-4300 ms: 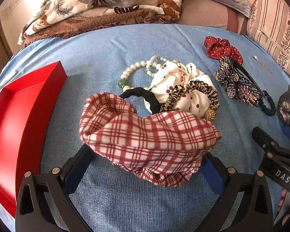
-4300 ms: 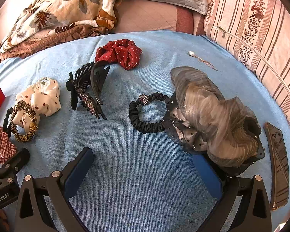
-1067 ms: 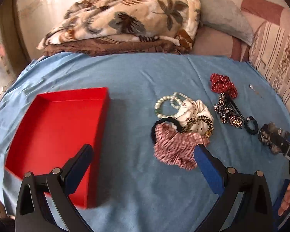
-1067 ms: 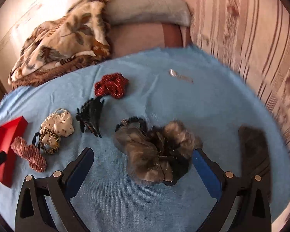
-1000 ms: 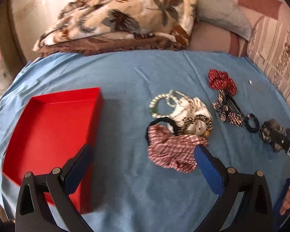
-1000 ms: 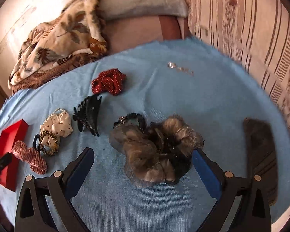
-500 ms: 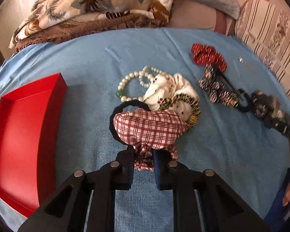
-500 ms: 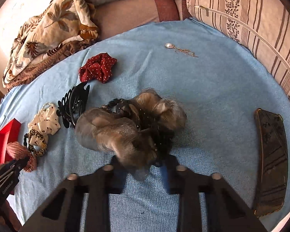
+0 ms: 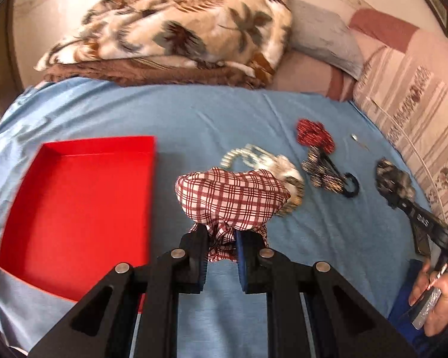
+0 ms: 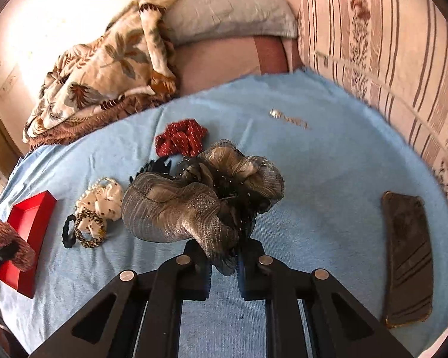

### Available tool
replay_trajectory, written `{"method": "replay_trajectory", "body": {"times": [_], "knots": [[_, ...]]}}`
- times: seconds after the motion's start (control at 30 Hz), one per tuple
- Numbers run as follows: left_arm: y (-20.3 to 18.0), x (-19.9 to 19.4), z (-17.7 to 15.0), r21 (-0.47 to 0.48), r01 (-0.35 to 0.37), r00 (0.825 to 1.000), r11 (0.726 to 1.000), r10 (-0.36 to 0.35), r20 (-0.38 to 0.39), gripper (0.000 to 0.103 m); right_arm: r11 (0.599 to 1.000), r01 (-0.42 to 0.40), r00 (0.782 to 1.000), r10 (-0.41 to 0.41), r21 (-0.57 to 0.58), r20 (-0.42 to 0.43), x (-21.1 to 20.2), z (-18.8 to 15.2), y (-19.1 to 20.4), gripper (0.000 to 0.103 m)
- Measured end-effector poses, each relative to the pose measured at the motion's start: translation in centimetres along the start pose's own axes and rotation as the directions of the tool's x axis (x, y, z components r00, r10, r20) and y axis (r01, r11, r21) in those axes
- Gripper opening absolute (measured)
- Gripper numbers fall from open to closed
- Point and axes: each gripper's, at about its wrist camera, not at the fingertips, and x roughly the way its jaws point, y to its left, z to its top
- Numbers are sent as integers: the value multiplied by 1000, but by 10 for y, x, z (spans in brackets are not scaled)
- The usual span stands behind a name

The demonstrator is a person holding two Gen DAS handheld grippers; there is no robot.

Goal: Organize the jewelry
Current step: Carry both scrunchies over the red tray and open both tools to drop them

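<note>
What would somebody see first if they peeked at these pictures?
Probably the bright red box, open on the blue sheet at the left. Next, the red checked scrunchie pinched in the left gripper beside the box, and the big shimmery grey hair bow held up by the right gripper.

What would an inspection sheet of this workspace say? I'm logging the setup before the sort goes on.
Surface: blue sheet over a bed.
Job's things: empty red tray; plaid scrunchie; grey organza scrunchie; red dotted scrunchie; pearl bracelet.
Clutter: dark phone.
Grippers: left hand-held gripper clamps the plaid scrunchie; right hand-held gripper clamps the grey one.
Cables: nothing seen.
Surroundings: floral blanket, striped cushion.
</note>
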Motion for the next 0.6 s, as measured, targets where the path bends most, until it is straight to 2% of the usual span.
{"method": "replay_trajectory", "body": {"times": [0.1, 0.27, 0.43, 0.6], "knots": [[34, -10, 5, -48, -30, 999, 998, 31, 21, 15, 999, 23, 999, -21, -38, 39, -14, -6, 15, 14], [92, -13, 18, -111, -94, 994, 989, 99, 37, 16, 992, -69, 997, 71, -107, 13, -33, -14, 59, 14], [143, 2, 32, -153, -158, 986, 976, 164, 30, 16, 963, -192, 981, 186, -188, -49, -37, -3, 130, 14], [190, 23, 44, -202, -196, 980, 960, 196, -18, 17, 917, -301, 951, 271, -262, -147, -13, 4, 218, 14]]}}
